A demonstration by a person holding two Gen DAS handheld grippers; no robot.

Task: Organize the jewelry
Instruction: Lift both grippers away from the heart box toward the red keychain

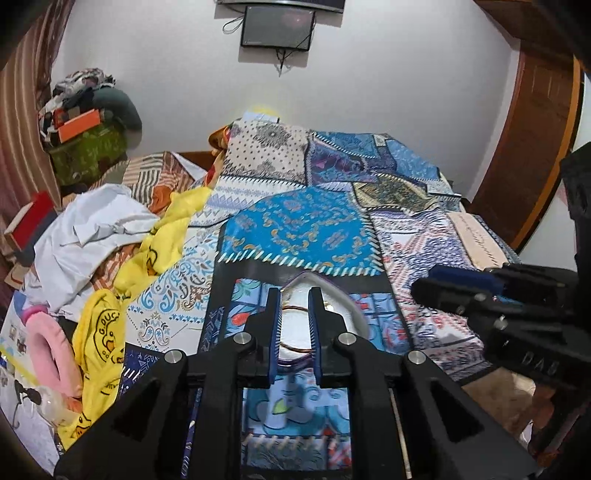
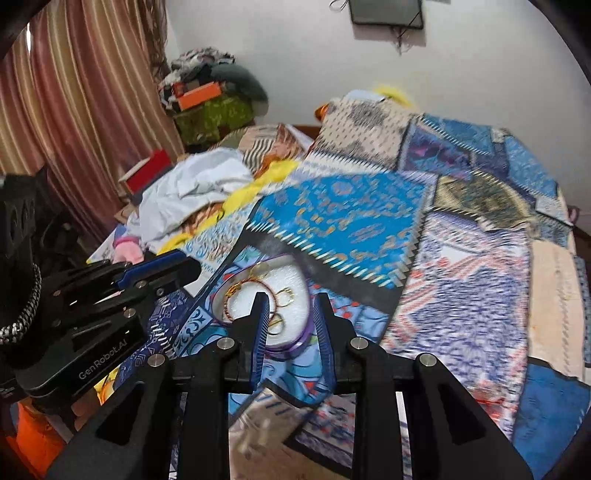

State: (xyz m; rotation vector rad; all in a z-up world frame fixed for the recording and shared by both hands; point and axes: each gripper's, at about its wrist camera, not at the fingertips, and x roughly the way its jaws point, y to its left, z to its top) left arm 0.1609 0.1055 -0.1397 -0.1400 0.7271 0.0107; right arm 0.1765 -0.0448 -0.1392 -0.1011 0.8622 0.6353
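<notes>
A shallow white jewellery box [image 2: 295,345] with a purple rim lies on the patchwork bedspread [image 2: 343,221]. It holds a red-brown bangle [image 2: 240,291] and some thin gold rings [image 2: 286,295]. My right gripper [image 2: 291,297] hovers just above the box's near side, its jaws a little apart with nothing between the pads. In the left wrist view my left gripper [image 1: 294,295] hangs over the same box [image 1: 347,299], jaws narrowly apart and empty, and the bangle [image 1: 295,308] shows through the gap. Each gripper appears at the edge of the other's view: the left gripper [image 2: 194,267] and the right gripper [image 1: 417,288].
A heap of white and yellow clothes [image 1: 110,236] and a pink item [image 1: 48,343] lie along the bed's left side. Striped curtains [image 2: 74,110] and a red box [image 2: 147,173] stand further left. A dark screen [image 1: 277,27] hangs on the far wall, and a wooden door [image 1: 535,140] is at right.
</notes>
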